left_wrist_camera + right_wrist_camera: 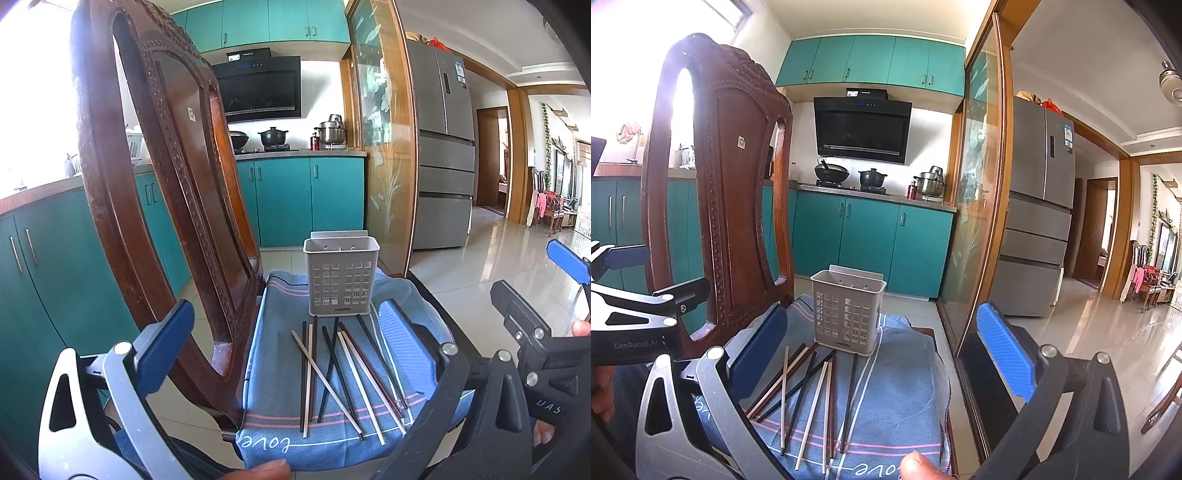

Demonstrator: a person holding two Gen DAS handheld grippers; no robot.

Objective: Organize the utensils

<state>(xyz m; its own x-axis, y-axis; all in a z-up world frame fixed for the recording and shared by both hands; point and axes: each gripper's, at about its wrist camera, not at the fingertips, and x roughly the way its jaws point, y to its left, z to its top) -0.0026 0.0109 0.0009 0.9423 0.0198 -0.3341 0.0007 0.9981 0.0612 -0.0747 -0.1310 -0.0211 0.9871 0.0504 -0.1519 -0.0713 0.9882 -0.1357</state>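
Observation:
Several chopsticks point(343, 380) point(812, 391), some dark and some pale, lie loosely fanned on a blue cloth point(273, 369) point(897, 387) spread over a chair seat. Just behind them a white perforated utensil holder point(341, 277) point(847, 310) stands upright, and I see nothing in it. My left gripper point(286, 347) hovers open in front of the chopsticks, with nothing between its blue pads point(166, 343). My right gripper point(882, 350) is also open and holds nothing, its pads point(1004, 350) wide apart over the cloth. Each gripper shows at the edge of the other's view.
The carved wooden chair back point(166, 184) point(738, 184) rises close on the left of the cloth. A glass sliding door point(979, 221) stands right of the chair, with a grey fridge point(1041, 221) beyond. Teal kitchen cabinets point(303, 199) are behind. A thumb point(919, 467) shows at the bottom edge.

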